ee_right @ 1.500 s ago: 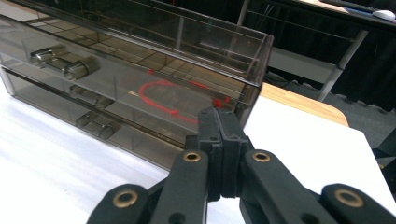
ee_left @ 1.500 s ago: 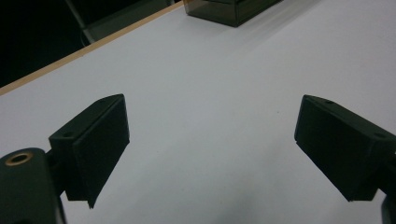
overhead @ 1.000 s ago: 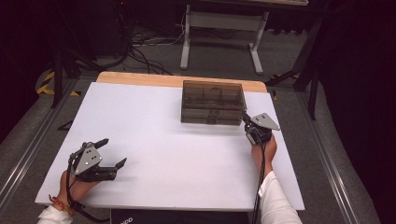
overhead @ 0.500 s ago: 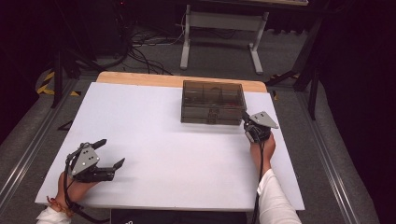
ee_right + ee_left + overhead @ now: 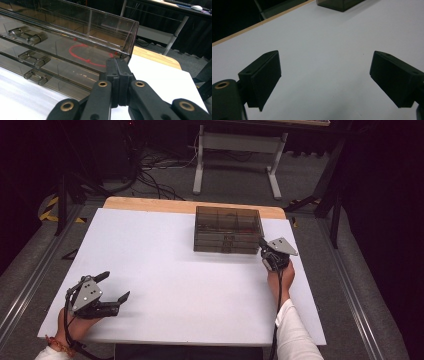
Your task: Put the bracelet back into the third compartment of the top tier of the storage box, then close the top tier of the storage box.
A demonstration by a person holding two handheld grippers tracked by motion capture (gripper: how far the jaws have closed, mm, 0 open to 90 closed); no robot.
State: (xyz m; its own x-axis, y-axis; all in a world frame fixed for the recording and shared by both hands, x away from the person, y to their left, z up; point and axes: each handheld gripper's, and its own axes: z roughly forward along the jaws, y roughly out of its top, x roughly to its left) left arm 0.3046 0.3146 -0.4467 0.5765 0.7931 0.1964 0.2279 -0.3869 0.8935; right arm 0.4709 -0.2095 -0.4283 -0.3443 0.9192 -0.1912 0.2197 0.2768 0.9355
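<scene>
One closed right gripper (image 5: 264, 251) sits against the drawer box's (image 5: 227, 229) right front corner; the open left gripper (image 5: 116, 287) lies well apart.

The left gripper (image 5: 116, 287) is black, with a grey three-cornered plate (image 5: 86, 293) on top that carries a few small dark holes. Its two jaws end in flat, matte black rectangular pads (image 5: 265, 75), each with small screw holes near the edge, and a brass-coloured rivet (image 5: 222, 85) sits in the linkage behind one. A black cable (image 5: 70, 340) trails from it, past a reddish beaded bracelet (image 5: 58, 345) and a white cuff. The right gripper (image 5: 117, 65) is the same build: black link arms with brass-ringed pivots (image 5: 102, 84), a grey plate (image 5: 280, 246) on top, and a black cable (image 5: 276, 315) running along a white sleeve (image 5: 295, 335).
</scene>
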